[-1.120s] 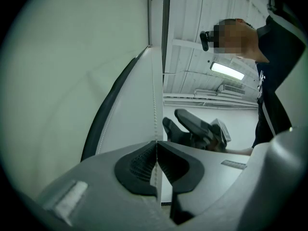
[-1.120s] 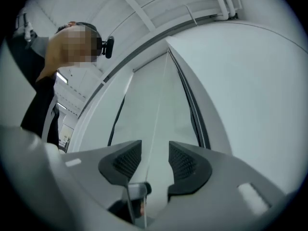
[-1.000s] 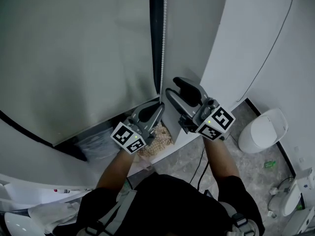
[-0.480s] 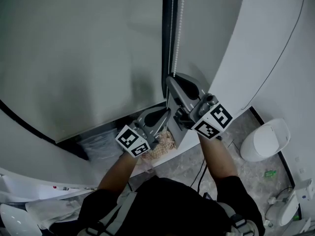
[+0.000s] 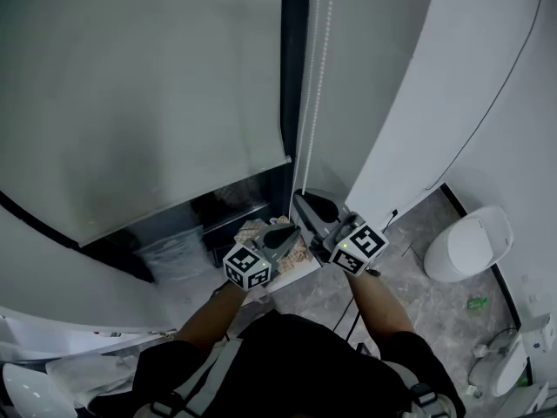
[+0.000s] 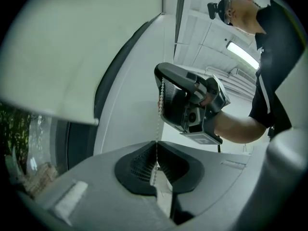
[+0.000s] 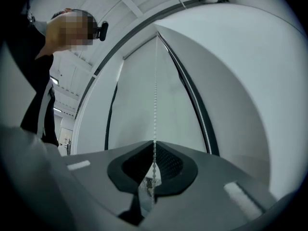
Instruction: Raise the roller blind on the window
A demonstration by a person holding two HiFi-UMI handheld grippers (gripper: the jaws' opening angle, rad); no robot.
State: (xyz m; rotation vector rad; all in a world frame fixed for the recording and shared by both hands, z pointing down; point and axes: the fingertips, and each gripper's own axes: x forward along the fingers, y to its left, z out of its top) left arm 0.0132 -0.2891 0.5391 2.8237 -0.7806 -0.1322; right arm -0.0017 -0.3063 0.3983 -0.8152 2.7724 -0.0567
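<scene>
- The left gripper (image 5: 283, 232), low in the centre of the head view, is clamped on the bead chain (image 5: 317, 94). Its own view shows the beads pinched in the notch where the two pads meet.
- The right gripper (image 5: 306, 204) sits just above and to the right of it, on the same strand. Its jaws have just been closing, and the right gripper view shows the chain running between the pads, which press on it.
- From the two grippers the chain climbs the middle of the head view, drawn straight, beside the dark window frame (image 5: 294, 68).
- Handling, as I judge it: the chain is thin, light and limp, with small smooth beads. It carries pull only along its length and could slip bead by bead through a loose grip.
- It is best taken square across the pads, deep in the ribbed notch rather than at the tips. The pull should go straight down in line with the run, since a sideways tug may jam it or snap a link.
- The roller blind (image 5: 139, 85) fills the upper left of the head view. It is soft fabric, and its lower edge hangs partway down, with dark window glass (image 5: 235, 200) showing beneath it at centre left.
- The blind is probably light, so most of the drag would come from the roller.
</scene>
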